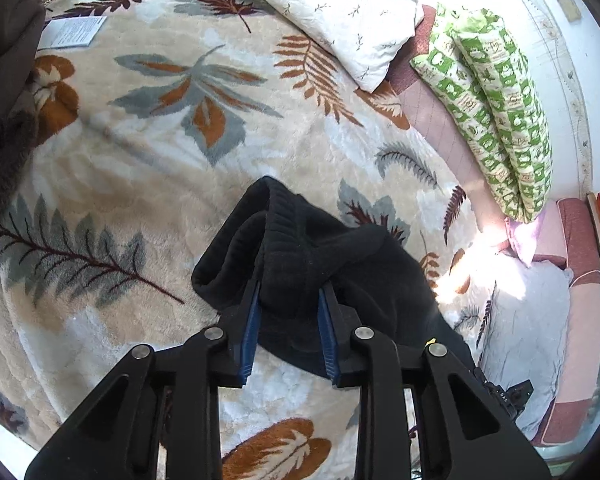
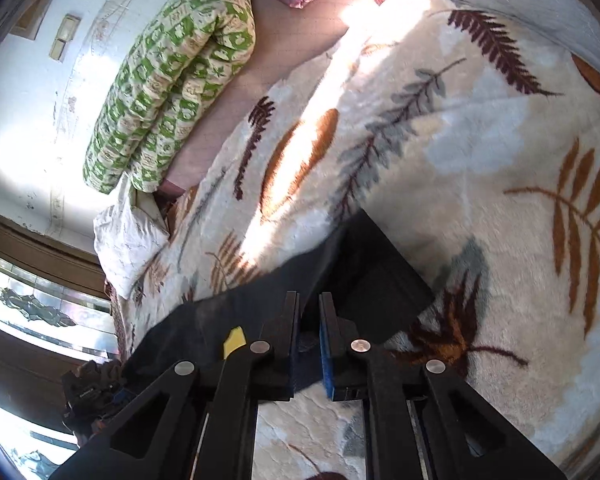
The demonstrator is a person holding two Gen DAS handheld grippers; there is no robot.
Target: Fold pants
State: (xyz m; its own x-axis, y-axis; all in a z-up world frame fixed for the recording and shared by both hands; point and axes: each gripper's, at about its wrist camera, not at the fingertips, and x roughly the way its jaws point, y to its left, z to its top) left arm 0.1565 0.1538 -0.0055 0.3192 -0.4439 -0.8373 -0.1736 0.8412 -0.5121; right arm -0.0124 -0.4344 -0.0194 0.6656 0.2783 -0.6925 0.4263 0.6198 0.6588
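Both grippers pinching black pants (image 1: 340, 264), lower centre, over leaf-print blanket (image 1: 140, 160).
Left gripper (image 1: 288, 300) clamps ribbed waistband; right gripper (image 2: 309, 312) nips fabric edge. I'd lift evenly, keeping tension.

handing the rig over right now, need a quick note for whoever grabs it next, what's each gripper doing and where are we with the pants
Left gripper: shut on a thick bunch of the black pants, at the ribbed band end, lifted a little off the leaf-print blanket.
Right gripper: shut on a thinner edge of the same pants, near the yellow tag.
Pants: held between both grippers over the blanket, bunched and draped, not laid flat.
Done: both ends gripped.
Left: no neat fold shows yet. Probably spread them flat on the blanket, then fold.
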